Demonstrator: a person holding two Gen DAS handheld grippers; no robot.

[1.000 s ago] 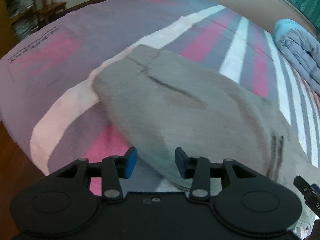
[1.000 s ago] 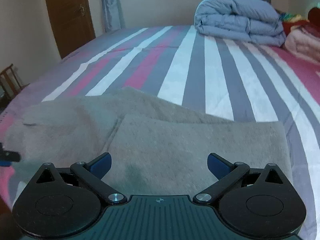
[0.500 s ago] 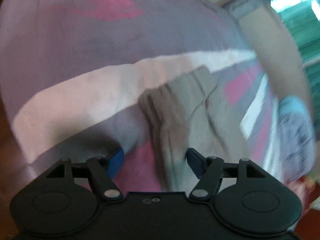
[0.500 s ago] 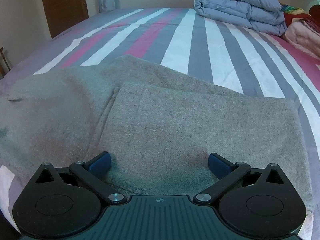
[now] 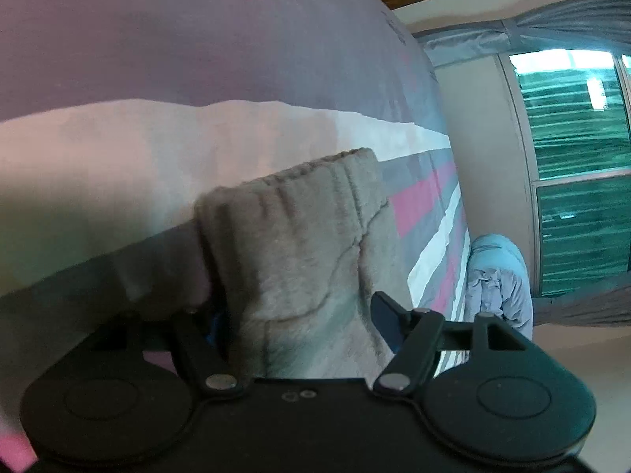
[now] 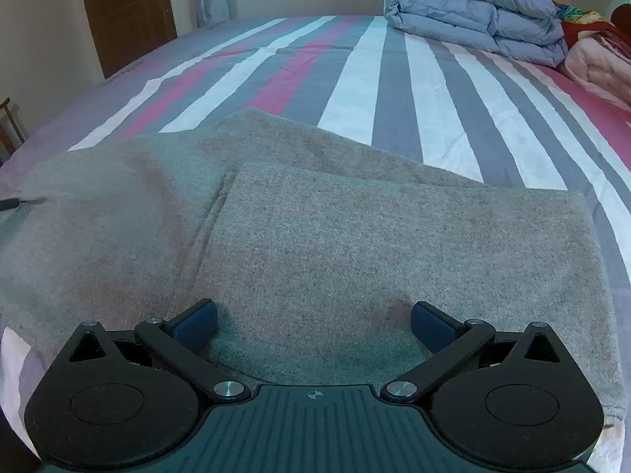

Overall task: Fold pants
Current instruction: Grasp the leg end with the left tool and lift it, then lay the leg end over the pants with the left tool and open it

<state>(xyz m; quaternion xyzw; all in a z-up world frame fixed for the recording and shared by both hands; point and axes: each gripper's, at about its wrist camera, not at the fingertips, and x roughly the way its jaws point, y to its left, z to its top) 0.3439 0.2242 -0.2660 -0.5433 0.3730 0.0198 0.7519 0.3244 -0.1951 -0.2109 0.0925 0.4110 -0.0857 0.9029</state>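
Rolled over and dropped low, the left gripper [image 5: 299, 315] now straddles the waistband end of the grey pants [image 5: 311, 260] with spread jaws.

Fabric runs up between its fingers without being pinched. The right gripper [image 6: 313, 321], jaws also wide, hovers over the folded leg panel [image 6: 394, 260]. Pants lie flat across the striped bed [image 6: 394, 90], long axis running left gripper to right; the left is nearer the waistband.

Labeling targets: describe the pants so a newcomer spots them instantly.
On the striped bed sheet, at its near edge in front of the right tool, lie the grey pants, partly folded. They are flat, fuzzy and plain grey, unlike the puffy blue duvet far back.
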